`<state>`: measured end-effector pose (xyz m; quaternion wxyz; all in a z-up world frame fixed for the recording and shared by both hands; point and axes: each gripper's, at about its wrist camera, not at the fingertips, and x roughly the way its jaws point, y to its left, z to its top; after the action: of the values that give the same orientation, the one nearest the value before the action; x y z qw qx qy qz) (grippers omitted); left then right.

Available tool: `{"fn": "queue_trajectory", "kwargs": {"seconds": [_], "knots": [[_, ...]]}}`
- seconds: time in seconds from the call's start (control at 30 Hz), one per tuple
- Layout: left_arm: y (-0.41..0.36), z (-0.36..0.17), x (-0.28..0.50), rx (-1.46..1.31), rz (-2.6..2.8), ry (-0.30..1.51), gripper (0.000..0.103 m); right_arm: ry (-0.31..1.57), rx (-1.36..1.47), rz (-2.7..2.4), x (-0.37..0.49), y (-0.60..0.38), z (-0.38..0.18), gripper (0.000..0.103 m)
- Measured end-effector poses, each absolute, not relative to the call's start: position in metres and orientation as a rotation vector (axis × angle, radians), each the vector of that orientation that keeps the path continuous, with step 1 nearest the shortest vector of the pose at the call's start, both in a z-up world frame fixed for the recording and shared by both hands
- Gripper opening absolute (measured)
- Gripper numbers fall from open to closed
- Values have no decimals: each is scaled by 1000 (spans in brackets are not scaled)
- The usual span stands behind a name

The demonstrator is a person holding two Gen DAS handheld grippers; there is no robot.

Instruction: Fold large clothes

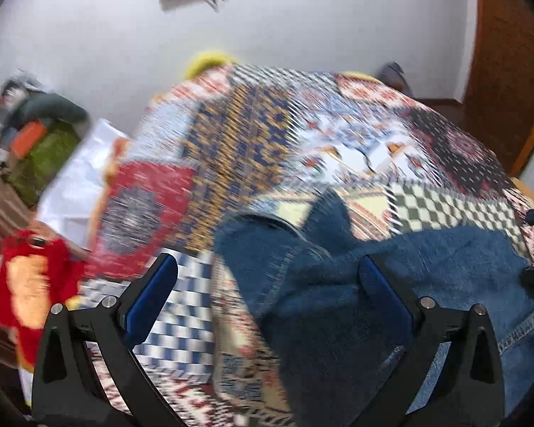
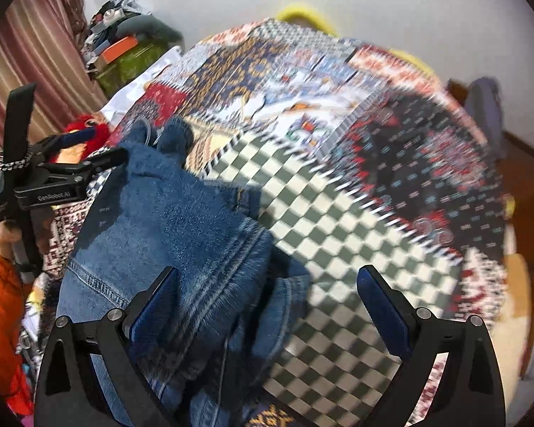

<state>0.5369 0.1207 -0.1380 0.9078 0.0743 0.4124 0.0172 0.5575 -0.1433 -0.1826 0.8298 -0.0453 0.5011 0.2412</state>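
Right up close in the left wrist view, the left gripper (image 1: 267, 284) hangs over the bed with its two blue-padded fingers spread wide, gripping nothing. Under and between them lies the denim garment (image 1: 338, 284), a bunched blue heap on the patchwork quilt (image 1: 238, 135); its right finger crosses over the denim, the left finger sits over checkered quilt just beside the cloth. Whether the pads touch the fabric, I cannot tell through the blur.

Over to the right wrist view: the right gripper (image 2: 267, 302) also stands wide open, empty. Its left finger lies over the denim garment (image 2: 181, 213), its right finger over the green-and-white checkered patch of the patchwork quilt (image 2: 338, 213). The stitched seams and a folded edge of the denim show between the fingers.

Further left in that view, the left gripper (image 2: 99, 149) comes in at the far edge of the denim, held by a hand (image 2: 5, 235) in an orange sleeve (image 2: 0, 302). White lettering on its body reads "GenRobot.AI".

Beyond, a red garment (image 1: 32, 284) with a yellow print hangs off the bed's left side, and white cloth (image 1: 78, 178) lies along the quilt's edge. Farther back, a cluttered pile (image 2: 124, 42) sits by the striped curtain (image 2: 42, 53), and a yellow rim (image 2: 302, 14) peeks over the far end of the quilt against the white wall (image 1: 302, 17).
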Motion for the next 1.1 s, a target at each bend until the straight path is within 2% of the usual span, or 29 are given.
{"fn": "queue_trajectory", "kwargs": {"seconds": [0.27,0.47,0.67,0.83,1.1], "knots": [[144,-100,497,26,3,824,103,970,-70,486,522,-159,-135,98],[142,-108,456,-12,-87,898,103,988,36,528,499,-161,-127,99],[146,-146,430,-180,-177,1025,103,1126,177,632,493,-153,-164,99],[145,-189,429,-333,-243,1140,103,1242,170,624,498,-145,-210,99],[155,-235,447,-604,-317,1195,103,1349,355,730,516,-155,-260,103]]}}
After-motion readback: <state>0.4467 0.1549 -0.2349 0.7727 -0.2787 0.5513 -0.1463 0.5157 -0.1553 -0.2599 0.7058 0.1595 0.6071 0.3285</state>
